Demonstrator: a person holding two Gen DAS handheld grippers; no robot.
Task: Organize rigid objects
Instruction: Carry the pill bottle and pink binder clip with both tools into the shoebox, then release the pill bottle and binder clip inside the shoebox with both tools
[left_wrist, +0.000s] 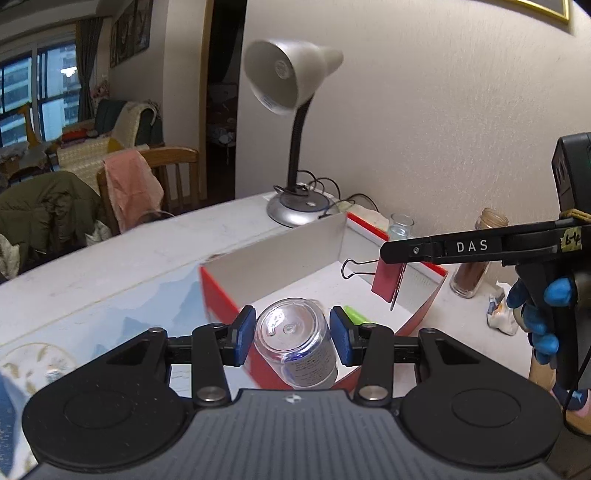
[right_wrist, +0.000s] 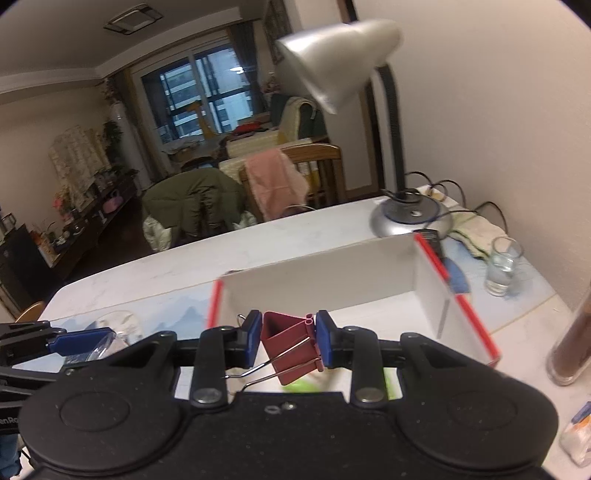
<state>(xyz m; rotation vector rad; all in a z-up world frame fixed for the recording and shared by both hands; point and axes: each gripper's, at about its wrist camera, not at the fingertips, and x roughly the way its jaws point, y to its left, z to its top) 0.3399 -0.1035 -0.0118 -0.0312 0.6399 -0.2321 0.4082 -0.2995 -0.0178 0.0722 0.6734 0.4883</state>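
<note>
The green thing (left_wrist: 356, 316) in the box (left_wrist: 295, 251) was mostly hidden: the left view showed only a tip past the right pad, and the right view gave a blur under the clip (right_wrist: 291, 343). What it was could not be told. The jar (left_wrist: 295, 343) was cut off at its lower end by the left gripper (left_wrist: 292, 341), whose blue pads were clamped on its clear, round plastic sides, base toward the camera, over the box's near red wall. The right gripper (right_wrist: 287, 341) was closed on the dark red binder clip, a folded metal wedge with wire handles (one handle jutting toward the camera). Only the left view showed the clip from the side, hanging over the box's white floor, and a blue-gloved hand (left_wrist: 539, 317) on the right tool. Only the right view showed the lamp (right_wrist: 406, 214) base whole, with a glass (right_wrist: 504, 271) beyond the box.
</note>
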